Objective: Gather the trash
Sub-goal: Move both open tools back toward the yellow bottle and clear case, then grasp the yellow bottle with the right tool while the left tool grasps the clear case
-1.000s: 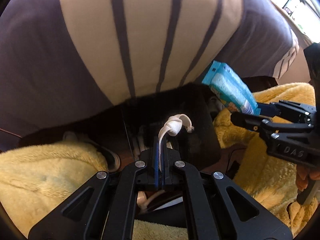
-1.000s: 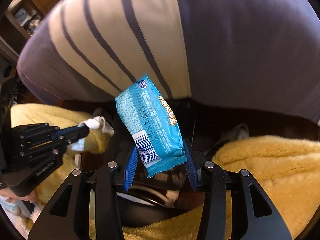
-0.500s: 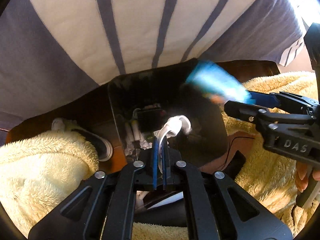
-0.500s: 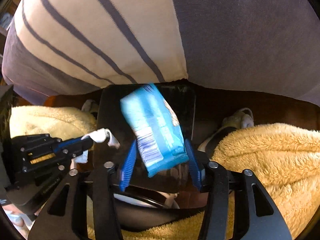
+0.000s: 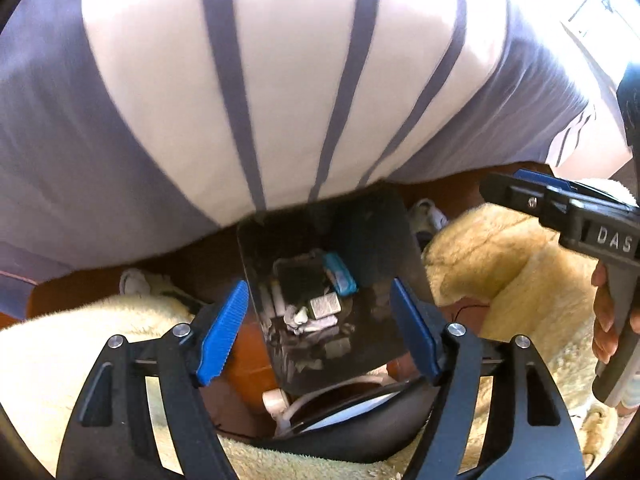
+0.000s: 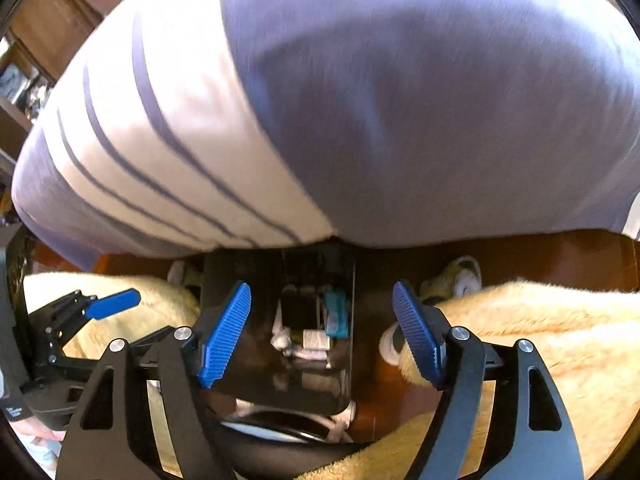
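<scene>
A black trash bin (image 5: 376, 240) stands open on the floor below both grippers; it also shows in the right wrist view (image 6: 244, 276). Inside lie the blue snack wrapper (image 5: 340, 278), also seen in the right wrist view (image 6: 335, 314), and the white tissue (image 5: 296, 316), seen in the right wrist view too (image 6: 282, 338), among other scraps. My left gripper (image 5: 316, 332) is open and empty above the bin. My right gripper (image 6: 320, 336) is open and empty above it too, and shows at the right of the left wrist view (image 5: 520, 192).
The person's striped purple and white shirt (image 5: 280, 80) fills the upper half of both views. Yellow fleece-covered legs (image 5: 500, 264) flank the bin on both sides. White slippers (image 6: 464, 276) rest on the brown floor (image 6: 540, 252).
Both grippers opened. The blue wrapper dropped from the right gripper and the white tissue from the left, and both now lie in the bin.
</scene>
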Available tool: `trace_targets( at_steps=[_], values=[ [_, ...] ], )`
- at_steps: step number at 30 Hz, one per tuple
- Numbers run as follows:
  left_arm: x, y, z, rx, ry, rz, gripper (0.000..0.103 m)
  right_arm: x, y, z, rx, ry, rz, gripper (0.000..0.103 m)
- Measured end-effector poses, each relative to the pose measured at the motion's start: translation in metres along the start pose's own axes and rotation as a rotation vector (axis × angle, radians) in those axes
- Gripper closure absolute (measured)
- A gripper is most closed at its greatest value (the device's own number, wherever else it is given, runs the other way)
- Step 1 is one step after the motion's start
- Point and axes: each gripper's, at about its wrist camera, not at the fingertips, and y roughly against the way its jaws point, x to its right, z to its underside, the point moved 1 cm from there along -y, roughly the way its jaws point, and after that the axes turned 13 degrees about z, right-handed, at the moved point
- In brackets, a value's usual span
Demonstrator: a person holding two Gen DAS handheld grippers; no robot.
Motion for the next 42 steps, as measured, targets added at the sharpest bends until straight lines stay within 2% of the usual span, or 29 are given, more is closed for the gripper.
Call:
trace_targets(
  at_steps=[4,6,10,14,18,21,25,31,42],
  values=[
    [0.009,0.031,-0.016,0.079,-0.039,-0.025,0.030,0.011,0.035,-0.022,0.105,-0.017,0.021,0.027],
    [0.010,0.051,-0.029,0.137,-0.054,-0.046,0.028,0.015,0.052,-0.034,0.155,-0.033,0.034,0.021],
    [0.015,0.086,-0.057,0.225,-0.089,-0.067,0.024,0.021,0.082,-0.065,0.255,-0.045,0.053,0.017],
    [0.016,0.115,-0.092,0.305,-0.116,-0.104,0.020,0.021,0.097,-0.097,0.314,-0.036,0.064,0.011],
    [0.005,0.124,-0.126,0.342,-0.110,-0.143,0.019,0.014,0.099,-0.134,0.353,-0.013,0.081,0.011],
    [-0.007,0.123,-0.152,0.345,-0.100,-0.164,0.019,0.012,0.087,-0.166,0.353,0.001,0.100,0.011],
    [-0.019,0.122,-0.189,0.337,-0.094,-0.188,0.017,0.009,0.071,-0.203,0.320,0.005,0.074,0.011],
    [-0.045,0.109,-0.235,0.321,-0.067,-0.191,0.014,-0.005,0.041,-0.252,0.311,0.028,0.092,0.011],
    [-0.066,0.075,-0.293,0.277,-0.055,-0.173,0.013,-0.046,-0.011,-0.334,0.274,0.153,0.125,0.011]
  ],
)
